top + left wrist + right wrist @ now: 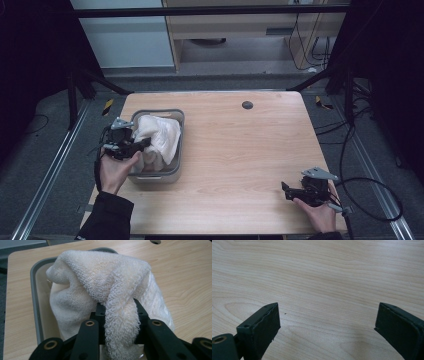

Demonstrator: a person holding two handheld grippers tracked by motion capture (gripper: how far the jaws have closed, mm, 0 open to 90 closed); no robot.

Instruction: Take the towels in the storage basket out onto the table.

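Note:
A white terry towel [159, 136] is bunched up in a grey plastic basket [176, 116] at the table's left. My left gripper [145, 144] reaches in from the basket's left side and is shut on a fold of the towel [120, 322], which is pulled up in a peak above the basket [33, 287]. At the table's front right my right gripper [286, 190] rests low over bare wood, its jaws wide open with nothing between the fingers [265, 325].
The wooden table [240, 150] has a dark round grommet [247, 104] near its far edge. Black cables [370, 185] trail off the right side. Metal frame bars stand beyond the table.

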